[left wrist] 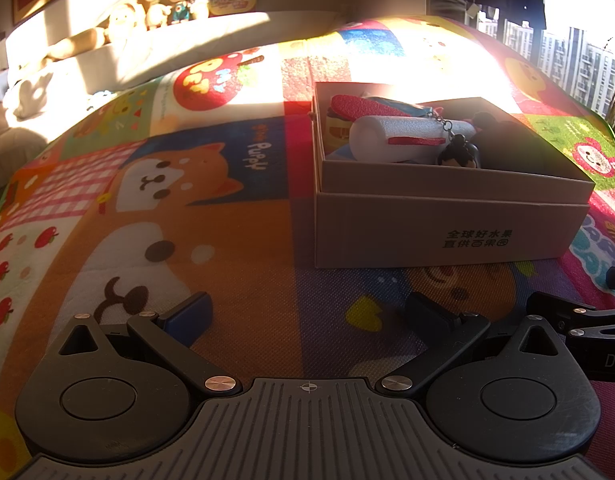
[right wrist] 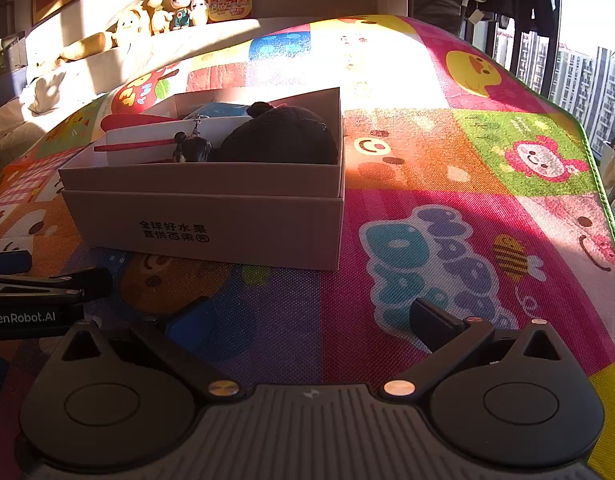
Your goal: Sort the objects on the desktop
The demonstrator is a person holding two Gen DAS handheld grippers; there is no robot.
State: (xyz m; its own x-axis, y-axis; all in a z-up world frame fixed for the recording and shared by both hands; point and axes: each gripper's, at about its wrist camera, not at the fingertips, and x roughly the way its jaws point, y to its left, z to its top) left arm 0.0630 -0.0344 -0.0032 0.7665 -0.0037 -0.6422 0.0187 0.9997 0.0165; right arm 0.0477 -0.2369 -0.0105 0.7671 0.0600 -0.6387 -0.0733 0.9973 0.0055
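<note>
- The cardboard box [left wrist: 447,224] sits on the colourful play mat [left wrist: 235,240], far of both tools. It lies to the right in the left wrist view and to the left in the right wrist view, so it stands between them, within reach of either.
- The box appears to rest in its upturned lid, which leaves the top open as the collecting place for the sort.
- Inside lie a white foam roll [left wrist: 403,140] with a red strip, a small dark-haired figure keychain [left wrist: 459,156] leaning against the near wall, a black plush toy [right wrist: 279,136] filling the right end, and red and blue items further in. These are packed close, touching one another.
- The left gripper [left wrist: 307,312] hovers low over the mat with its fingers spread wide and nothing between them.
- The right gripper [right wrist: 311,316] is likewise spread and empty, hanging just beside the left one; each shows at the edge of the other's view.
- No loose object is visible on the mat near the box, so I judge the sorting is at or near its end and the tools are pulled back near the person.
- Soft toys [right wrist: 163,12] line a far ledge, well apart from the box; likely not part of the task.
- Strong sunlight washes out the far mat, so small items there could go unseen.
</note>
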